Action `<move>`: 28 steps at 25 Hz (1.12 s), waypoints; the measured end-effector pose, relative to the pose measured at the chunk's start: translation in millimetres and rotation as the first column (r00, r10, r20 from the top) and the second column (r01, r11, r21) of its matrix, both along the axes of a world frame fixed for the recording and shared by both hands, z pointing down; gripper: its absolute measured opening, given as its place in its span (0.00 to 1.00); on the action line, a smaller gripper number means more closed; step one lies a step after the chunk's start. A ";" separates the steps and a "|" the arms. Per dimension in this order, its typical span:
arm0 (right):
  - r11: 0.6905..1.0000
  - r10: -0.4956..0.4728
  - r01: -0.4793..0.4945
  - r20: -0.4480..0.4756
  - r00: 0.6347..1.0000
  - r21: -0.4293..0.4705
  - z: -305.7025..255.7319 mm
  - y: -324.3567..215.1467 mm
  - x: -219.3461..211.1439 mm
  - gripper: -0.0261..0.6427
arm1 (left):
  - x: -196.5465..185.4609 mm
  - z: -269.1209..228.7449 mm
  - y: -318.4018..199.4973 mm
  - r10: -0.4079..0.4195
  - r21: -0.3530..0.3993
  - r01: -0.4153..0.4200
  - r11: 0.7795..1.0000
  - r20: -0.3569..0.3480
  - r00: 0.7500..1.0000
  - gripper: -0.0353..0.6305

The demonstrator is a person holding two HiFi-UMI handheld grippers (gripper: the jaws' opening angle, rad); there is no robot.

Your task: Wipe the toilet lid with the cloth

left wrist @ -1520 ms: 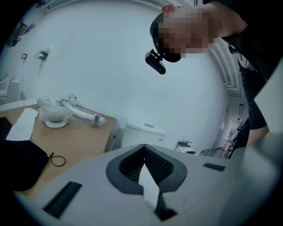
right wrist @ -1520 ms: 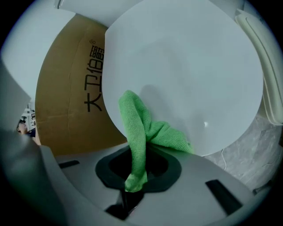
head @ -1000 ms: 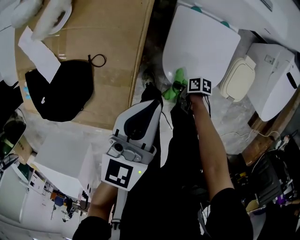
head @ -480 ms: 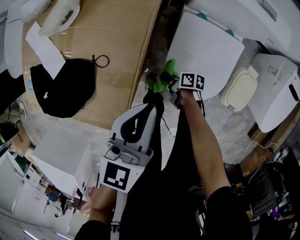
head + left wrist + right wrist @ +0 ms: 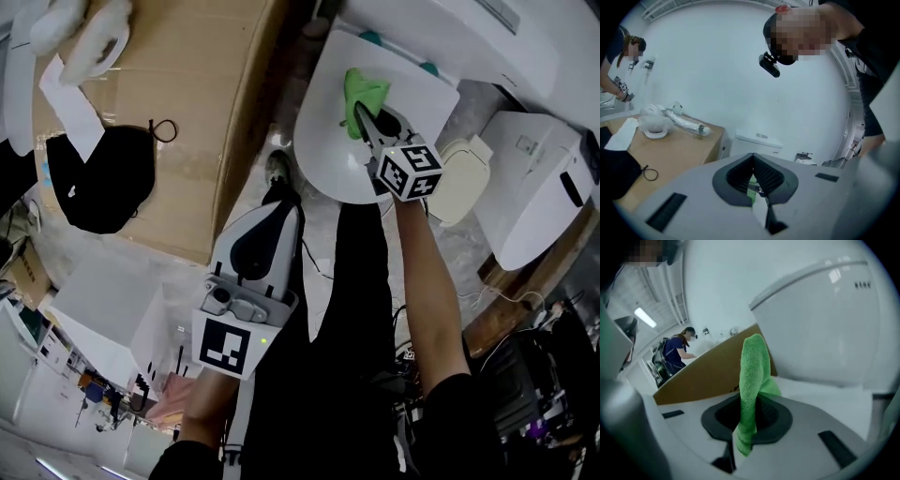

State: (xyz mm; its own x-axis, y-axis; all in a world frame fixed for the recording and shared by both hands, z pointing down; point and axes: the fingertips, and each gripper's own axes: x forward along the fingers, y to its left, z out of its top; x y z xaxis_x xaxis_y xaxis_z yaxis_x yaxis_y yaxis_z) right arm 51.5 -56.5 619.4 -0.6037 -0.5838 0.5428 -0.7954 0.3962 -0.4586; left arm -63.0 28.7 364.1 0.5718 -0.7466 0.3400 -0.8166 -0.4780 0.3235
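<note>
- The right claw (image 5: 749,416) is clamped on the green cloth (image 5: 752,376), which stands up between its jaws.
- The cloth's free end lies on the white toilet lid (image 5: 323,150), near its far edge by the cistern (image 5: 450,23).
- The left claw (image 5: 752,161), jaws together on nothing, hangs well apart from the lid.
- Wiping looks under way. Nothing marks a wiped part, so the near stretch of the lid probably remains.

toilet lid (image 5: 319,155) bare, tank (image 5: 450,37) behind, table (image 5: 187,112) left

A brown wooden table (image 5: 197,84) stands at the left, on a grey marbled floor (image 5: 473,253). The wall (image 5: 740,70) is plain white, and 1 strip light (image 5: 645,317) shines.
</note>
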 end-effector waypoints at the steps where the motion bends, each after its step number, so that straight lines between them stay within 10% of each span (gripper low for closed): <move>1: 0.998 -0.004 0.009 -0.078 0.997 0.061 -7.3 -9.4 21.2 0.11 | 8.4 -1.1 -2.4 0.001 0.003 -0.001 1.000 -0.002 1.000 0.06; 4: 0.972 -0.037 0.120 -0.373 0.927 0.201 -16.2 -30.4 79.9 0.11 | 31.0 -3.7 -8.6 0.002 0.014 -0.002 1.000 -0.002 1.000 0.06; 8: 0.935 -0.081 0.302 -0.719 0.691 0.185 12.1 -43.8 145.4 0.11 | 51.6 -3.4 -14.3 -0.006 0.006 0.006 1.000 0.003 1.000 0.06; 14: 0.880 -0.293 0.469 -0.857 0.425 -0.068 92.0 -26.9 189.5 0.11 | 67.9 2.4 -17.5 -0.020 -0.016 0.021 1.000 0.018 1.000 0.06; 19: 0.826 -0.386 0.548 -0.843 0.374 -0.134 122.3 -5.9 179.9 0.11 | 74.2 10.8 -17.9 -0.011 -0.029 0.012 1.000 0.023 1.000 0.06; 28: 0.806 -0.431 0.577 -0.802 0.414 -0.135 126.9 30.5 155.6 0.11 | 69.7 11.0 -20.0 0.014 -0.022 -0.014 1.000 0.007 1.000 0.06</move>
